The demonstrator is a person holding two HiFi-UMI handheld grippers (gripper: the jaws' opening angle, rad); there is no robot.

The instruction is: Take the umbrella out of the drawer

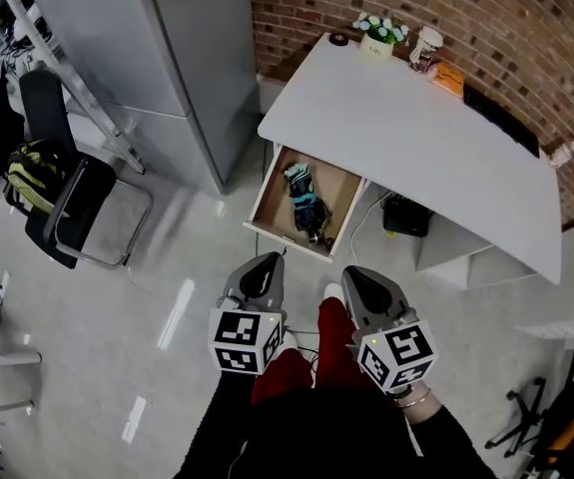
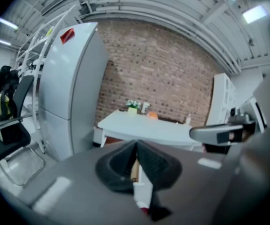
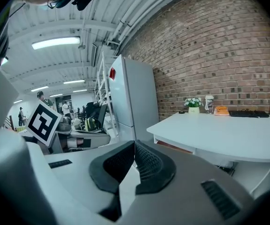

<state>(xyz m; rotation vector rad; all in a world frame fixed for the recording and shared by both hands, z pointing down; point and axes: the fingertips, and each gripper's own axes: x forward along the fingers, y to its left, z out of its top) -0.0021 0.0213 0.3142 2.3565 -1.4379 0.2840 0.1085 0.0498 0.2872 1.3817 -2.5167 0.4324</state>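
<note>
A folded dark and teal umbrella (image 1: 303, 204) lies in an open wooden drawer (image 1: 267, 200) that stands pulled out from under the white desk (image 1: 406, 138). My left gripper (image 1: 271, 259) and right gripper (image 1: 352, 273) hover side by side over the floor, short of the drawer's front edge. Both point toward the drawer, and both are shut with nothing between the pads. In the left gripper view the left gripper (image 2: 136, 147) has its jaws pressed together, and the desk (image 2: 144, 125) is ahead. The right gripper (image 3: 135, 146) looks the same in its own view, facing the desk (image 3: 219, 135).
A tall grey refrigerator (image 1: 167, 58) stands left of the desk, with a ladder (image 1: 67, 78) and a black chair (image 1: 77, 208) further left. On the desk's far edge are a flower pot (image 1: 378, 34), an orange item (image 1: 447, 78) and a keyboard (image 1: 501, 118). A black box (image 1: 406, 218) sits under the desk.
</note>
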